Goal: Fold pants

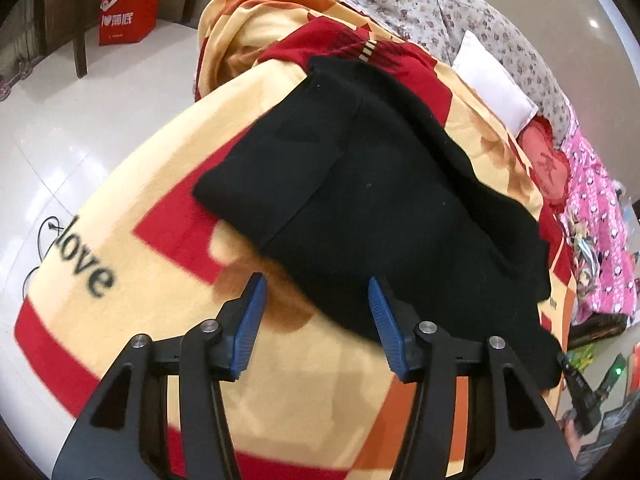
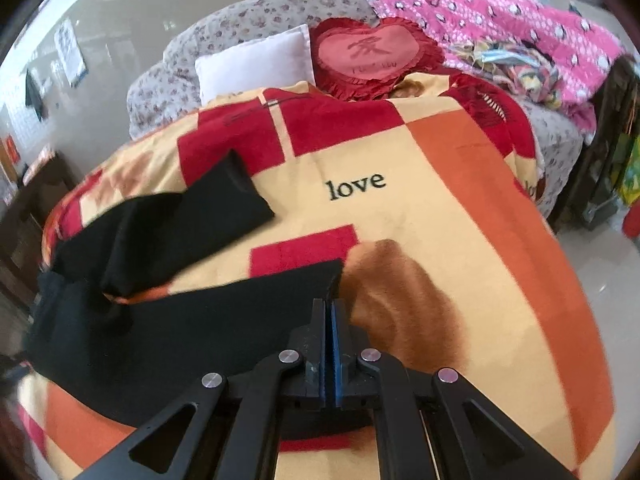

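Observation:
Black pants lie spread on a yellow, red and orange blanket on a bed. My left gripper is open, its blue pads wide apart just above the near edge of the pants, holding nothing. In the right wrist view the pants lie at the left with two legs apart. My right gripper is shut on the hem end of the nearer leg, at its right tip. The farther leg lies flat behind it.
A white pillow, a red heart cushion and a pink quilt lie at the head of the bed. A red shopping bag stands on the white floor at the left. A cable lies on the floor.

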`<action>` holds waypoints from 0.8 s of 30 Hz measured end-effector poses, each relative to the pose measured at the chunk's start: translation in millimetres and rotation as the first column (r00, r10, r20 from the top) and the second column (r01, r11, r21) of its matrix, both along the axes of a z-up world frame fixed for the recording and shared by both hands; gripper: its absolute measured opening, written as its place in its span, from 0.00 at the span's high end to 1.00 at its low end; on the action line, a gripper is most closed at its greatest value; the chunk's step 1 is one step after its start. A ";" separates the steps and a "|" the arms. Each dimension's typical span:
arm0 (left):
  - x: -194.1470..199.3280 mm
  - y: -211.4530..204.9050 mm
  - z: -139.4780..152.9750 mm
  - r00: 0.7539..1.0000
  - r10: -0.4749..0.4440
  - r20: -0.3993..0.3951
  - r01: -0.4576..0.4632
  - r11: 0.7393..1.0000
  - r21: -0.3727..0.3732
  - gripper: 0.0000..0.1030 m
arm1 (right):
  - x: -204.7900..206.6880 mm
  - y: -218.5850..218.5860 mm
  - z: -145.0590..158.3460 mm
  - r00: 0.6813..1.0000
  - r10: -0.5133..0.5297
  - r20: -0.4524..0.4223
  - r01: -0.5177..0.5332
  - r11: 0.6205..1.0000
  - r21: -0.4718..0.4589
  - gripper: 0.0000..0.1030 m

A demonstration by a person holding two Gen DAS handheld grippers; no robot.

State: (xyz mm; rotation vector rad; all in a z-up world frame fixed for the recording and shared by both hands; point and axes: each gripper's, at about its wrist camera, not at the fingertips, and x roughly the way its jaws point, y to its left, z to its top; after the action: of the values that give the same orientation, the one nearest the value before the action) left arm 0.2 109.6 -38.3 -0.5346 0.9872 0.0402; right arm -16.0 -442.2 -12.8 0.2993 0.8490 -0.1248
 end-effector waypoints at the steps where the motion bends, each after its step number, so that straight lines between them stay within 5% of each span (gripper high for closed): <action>1: 4.9 -0.4 -1.4 1.000 0.007 -0.004 -0.007 1.000 -0.001 0.43 | -0.1 0.9 0.4 1.000 0.001 -0.004 -0.001 1.000 0.004 0.87; 3: 14.4 -3.7 -1.5 1.000 0.024 0.013 -0.024 1.000 -0.012 0.37 | -1.5 4.1 -0.6 1.000 0.005 -0.006 -0.005 1.000 0.015 0.60; 6: 25.5 -11.6 -1.3 1.000 0.003 0.019 -0.003 1.000 -0.031 0.40 | -1.1 7.0 -8.3 1.000 0.008 -0.021 -0.007 0.999 0.040 0.53; 7: 27.8 -15.3 -1.9 1.000 -0.017 0.023 0.018 0.999 -0.046 0.64 | 0.4 8.3 -12.9 0.999 0.010 -0.032 -0.008 0.999 0.042 0.53; 8: 30.7 -21.3 -3.4 0.999 -0.041 0.004 0.042 0.998 -0.041 0.83 | 1.4 10.1 -16.3 0.999 0.020 -0.033 -0.018 0.999 0.048 0.58; 9: 31.5 -24.6 -3.0 0.998 -0.055 -0.004 0.055 0.998 -0.026 0.92 | 1.0 13.2 -17.1 0.999 0.027 -0.018 -0.026 0.999 0.036 0.65; 10: 30.5 -26.9 -0.8 0.998 -0.064 0.005 0.064 0.998 -0.013 0.92 | -0.1 16.0 -15.9 1.000 0.025 -0.006 -0.025 1.000 0.006 0.86; 11: 26.7 -27.8 5.8 0.997 -0.074 0.026 0.073 0.997 0.009 0.92 | -0.9 18.2 -12.6 1.000 0.026 0.001 -0.026 0.999 -0.022 0.94; 17: -1.0 -3.7 39.5 0.990 -0.105 0.089 0.106 0.994 -0.002 0.92 | -13.4 7.7 19.2 0.997 0.031 0.071 -0.029 0.999 -0.037 0.94; 24: -1.3 -4.1 -4.9 0.991 -0.117 -0.059 0.119 0.993 0.027 0.86 | 9.5 1.6 -19.1 0.996 -0.012 -0.083 0.008 0.998 -0.057 0.90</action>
State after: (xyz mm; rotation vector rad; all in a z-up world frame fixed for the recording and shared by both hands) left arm -1.1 105.5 -43.2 -0.4481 1.0715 -0.0347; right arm -6.5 -440.6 -31.8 0.2463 0.9251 -0.1716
